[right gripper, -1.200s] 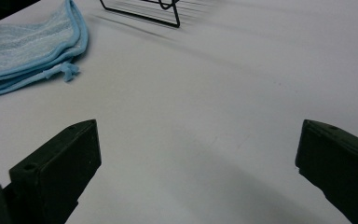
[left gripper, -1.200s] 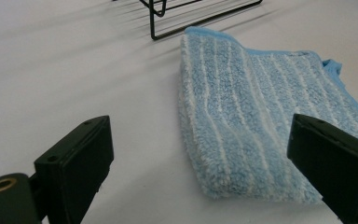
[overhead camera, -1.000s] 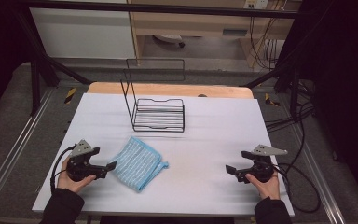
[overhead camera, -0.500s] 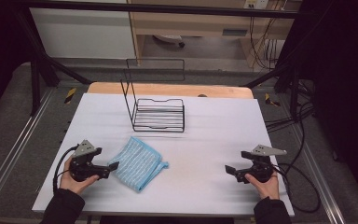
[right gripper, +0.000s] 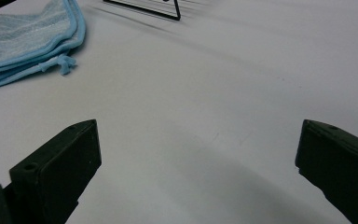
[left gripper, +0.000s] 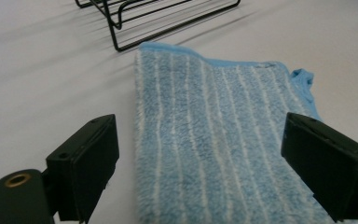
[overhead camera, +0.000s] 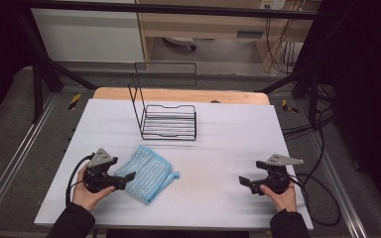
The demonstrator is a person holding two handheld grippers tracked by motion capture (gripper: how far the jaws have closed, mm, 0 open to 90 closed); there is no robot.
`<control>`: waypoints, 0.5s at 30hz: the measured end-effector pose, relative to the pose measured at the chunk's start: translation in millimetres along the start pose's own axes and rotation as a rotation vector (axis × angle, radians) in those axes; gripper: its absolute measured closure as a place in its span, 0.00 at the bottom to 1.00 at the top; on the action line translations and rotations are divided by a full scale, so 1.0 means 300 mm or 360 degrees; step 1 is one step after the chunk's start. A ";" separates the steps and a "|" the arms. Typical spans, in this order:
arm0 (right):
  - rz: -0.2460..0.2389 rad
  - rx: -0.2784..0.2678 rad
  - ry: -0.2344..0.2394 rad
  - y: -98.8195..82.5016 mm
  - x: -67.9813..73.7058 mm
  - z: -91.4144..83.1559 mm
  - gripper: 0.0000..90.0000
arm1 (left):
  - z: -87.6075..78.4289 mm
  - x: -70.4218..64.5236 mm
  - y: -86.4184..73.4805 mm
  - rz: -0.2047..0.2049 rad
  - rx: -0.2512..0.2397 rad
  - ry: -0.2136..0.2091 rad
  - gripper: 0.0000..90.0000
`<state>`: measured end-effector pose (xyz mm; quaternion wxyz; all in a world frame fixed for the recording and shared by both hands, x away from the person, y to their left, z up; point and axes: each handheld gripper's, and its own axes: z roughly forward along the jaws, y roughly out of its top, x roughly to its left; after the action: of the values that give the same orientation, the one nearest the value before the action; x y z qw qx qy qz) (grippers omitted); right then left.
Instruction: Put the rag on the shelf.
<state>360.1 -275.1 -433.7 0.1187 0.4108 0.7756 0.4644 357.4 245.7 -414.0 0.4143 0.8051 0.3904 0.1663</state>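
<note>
Near the front left corner of the white counter [overhead camera: 218, 148], the left gripper [overhead camera: 124, 179] sits in the person's left hand [overhead camera: 90, 191], its fingers [left gripper: 85, 165] spread wide and holding nothing. Their tips reach the near left edge of a folded blue striped cloth [overhead camera: 147, 172], which lies flat on the counter just beside them; in the left gripper view the cloth [left gripper: 219, 140] fills the gap between the two fingers. Toward the back edge, left of centre, stands a black wire rack [overhead camera: 166, 116], apart from the cloth. Close to the front right corner the right gripper [overhead camera: 244, 182] rests in the right hand [overhead camera: 280, 196], its fingers [right gripper: 58, 170] also wide apart and empty over bare counter, well apart from the cloth [right gripper: 28, 32].
</note>
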 end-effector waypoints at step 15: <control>-0.0021 0.0009 0.0003 0.000 0.001 0.005 0.01 | 0.054 -0.153 0.048 0.0044 0.0099 -0.0051 0.38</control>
<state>360.7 -274.0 -434.6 0.1197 0.4056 0.7797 0.4617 344.6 196.9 -409.6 0.3929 0.8256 0.3775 0.1469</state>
